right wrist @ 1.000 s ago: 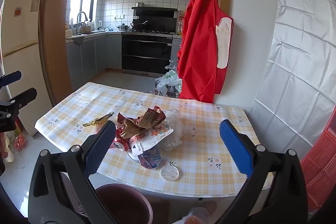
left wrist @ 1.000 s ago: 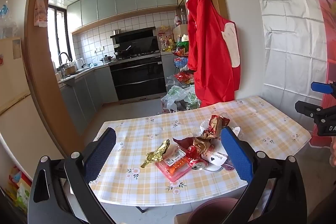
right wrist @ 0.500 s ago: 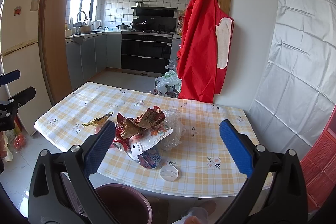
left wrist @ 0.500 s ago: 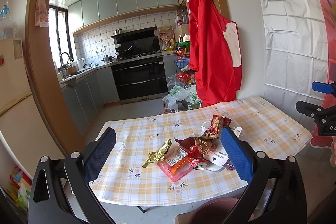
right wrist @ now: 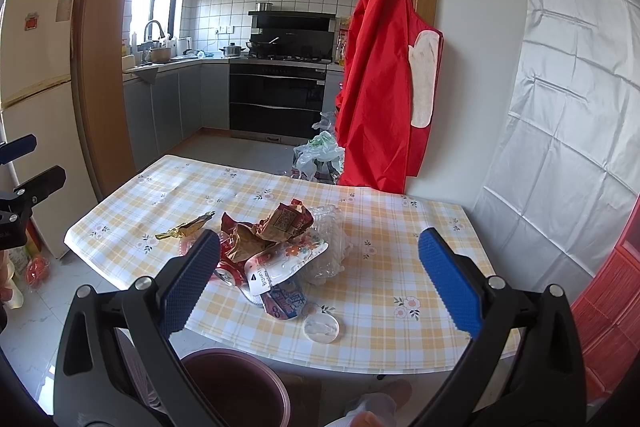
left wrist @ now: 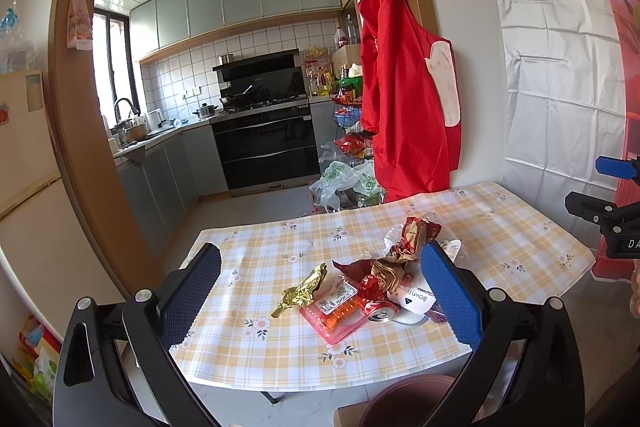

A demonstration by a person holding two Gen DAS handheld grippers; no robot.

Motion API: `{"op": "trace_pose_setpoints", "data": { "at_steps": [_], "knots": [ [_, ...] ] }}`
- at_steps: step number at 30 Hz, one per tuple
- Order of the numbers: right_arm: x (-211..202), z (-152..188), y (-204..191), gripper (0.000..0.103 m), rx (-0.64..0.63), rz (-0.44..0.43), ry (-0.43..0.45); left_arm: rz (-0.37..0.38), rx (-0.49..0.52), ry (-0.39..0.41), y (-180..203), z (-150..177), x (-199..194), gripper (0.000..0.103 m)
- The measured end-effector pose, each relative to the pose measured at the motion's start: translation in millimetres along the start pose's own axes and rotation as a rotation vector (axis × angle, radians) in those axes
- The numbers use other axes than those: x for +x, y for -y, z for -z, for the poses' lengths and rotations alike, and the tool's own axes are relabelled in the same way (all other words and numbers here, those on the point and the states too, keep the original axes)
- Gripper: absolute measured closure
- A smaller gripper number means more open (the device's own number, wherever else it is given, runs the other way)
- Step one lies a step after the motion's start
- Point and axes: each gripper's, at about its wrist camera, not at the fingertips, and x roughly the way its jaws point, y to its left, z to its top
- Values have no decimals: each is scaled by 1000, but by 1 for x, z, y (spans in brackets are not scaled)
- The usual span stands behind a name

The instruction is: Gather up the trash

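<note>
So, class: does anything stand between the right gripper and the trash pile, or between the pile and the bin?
Nothing visible does. The right gripper hangs open above the trash pile, and the bin sits open below the table edge.

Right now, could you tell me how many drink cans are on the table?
1. A crushed red can lies at the near edge of the trash pile, beside the pink tray. Others may be hidden under the wrappers.

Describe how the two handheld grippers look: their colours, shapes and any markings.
Both are alike. The left gripper and the right gripper each have a black frame with slotted arms and silver screws, carrying two fingers faced with blue dimpled pads. Seen from the left wrist camera, the right gripper's body shows white letters, partly cut off.
</note>
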Motion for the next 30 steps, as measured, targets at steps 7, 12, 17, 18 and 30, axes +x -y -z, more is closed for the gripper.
{"op": "trace_pose_setpoints", "data": {
  "at_steps": [7, 12, 17, 18, 30],
  "knots": [
    [0, 1, 0, 6, 1, 0, -1, 0, 1, -1, 2, 1, 2, 5],
    [0, 2, 0, 6, 1, 0, -3, -1, 2, -3, 2, 2, 2, 5],
    [1, 2, 0, 6, 1, 0, -4, -1, 1, -3, 2, 5, 4, 5],
    [1, 3, 0, 6, 0, 1, -4, -1, 1, -4, 2, 4, 4, 5],
    [1, 2, 0, 6, 2, 1, -5, -3, 1, -6, 3, 6, 3, 5]
  ]
}}
